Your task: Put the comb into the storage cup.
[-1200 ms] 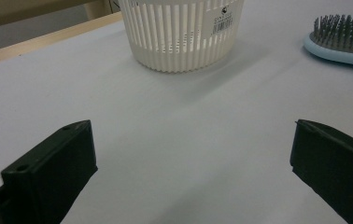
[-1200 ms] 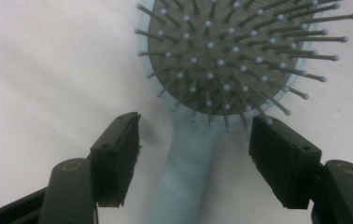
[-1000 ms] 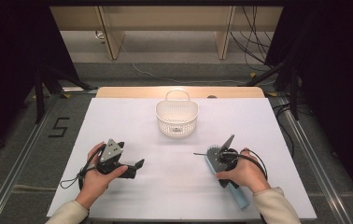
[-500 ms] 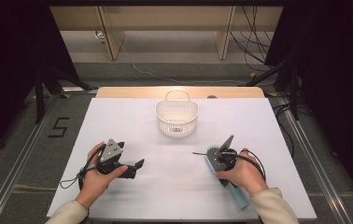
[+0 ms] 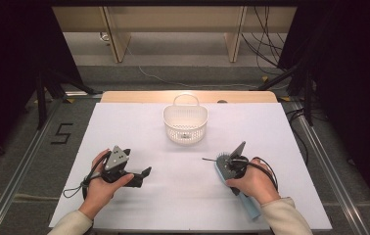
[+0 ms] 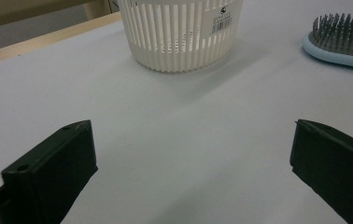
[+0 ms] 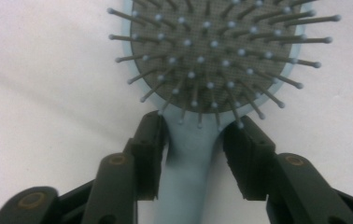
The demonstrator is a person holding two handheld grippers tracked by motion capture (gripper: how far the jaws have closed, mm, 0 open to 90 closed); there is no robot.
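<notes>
**Right gripper closing on hairbrush neck, grip not confirmed**

Table (image 5: 139, 132): flat white surface, kept mostly bare so both hands have room to work.

Basket (image 5: 185, 123): white slotted plastic basket with a loop handle, upright at the far centre, well apart from both hands. Probably the drop-off target; sits within reach of either side. In the left gripper view its top is cut off (image 6: 179, 32), and I can't see whether anything is inside.

Hairbrush (image 5: 224, 165): pale blue plastic paddle brush, grey pad, bristles up, flat on the table at the near right. Handle points toward the person, so the neck faces the tool.

Right gripper (image 7: 195, 149): jaws have just been closing and now straddle the brush neck just below the pad. Narrow spacing; left pad looks to touch, a thin gap shows at the right pad, so I judge no firm clamp yet. The hand covers most of the handle in the high view.

Left gripper (image 6: 188, 154): jaws wide, nothing between them, parked low over the table and pointed at the basket. Idle, likely waiting.
</notes>
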